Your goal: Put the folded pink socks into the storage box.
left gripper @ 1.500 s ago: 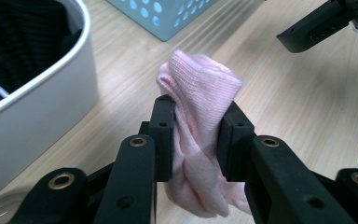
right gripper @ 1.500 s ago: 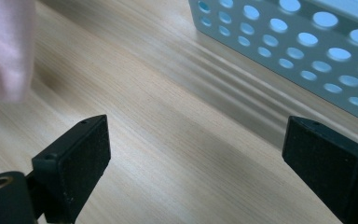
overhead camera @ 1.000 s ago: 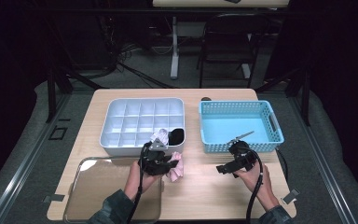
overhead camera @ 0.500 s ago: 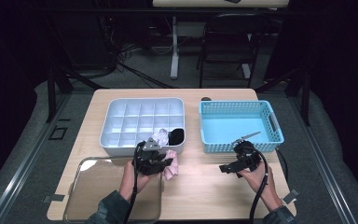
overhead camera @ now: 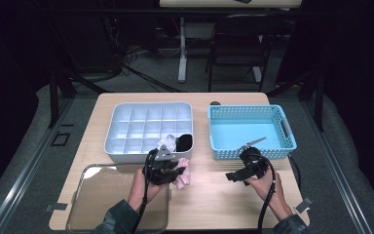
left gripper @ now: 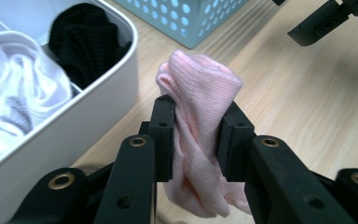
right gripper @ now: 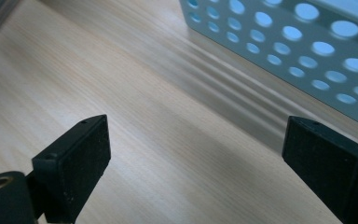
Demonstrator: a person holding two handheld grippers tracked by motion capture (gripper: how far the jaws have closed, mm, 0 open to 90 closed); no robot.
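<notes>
- Two tools are over the wood surface, one in each hand.
- The left tool is clamped on a pink sock. The sock is squeezed between the two black pads, and its folded end sticks out past them.
- In the high view, the left tool holds the sock just in front of the grey tray, near its front right corner.
- The tray has many small boxes. A white sock and a black sock each sit in a box at the front right.
- The right tool has its jaws wide apart, with nothing between them, just bare wood.
- In the high view, the right tool is just in front of the blue basket.
- A clear lid lies at the front left of the surface.
</notes>
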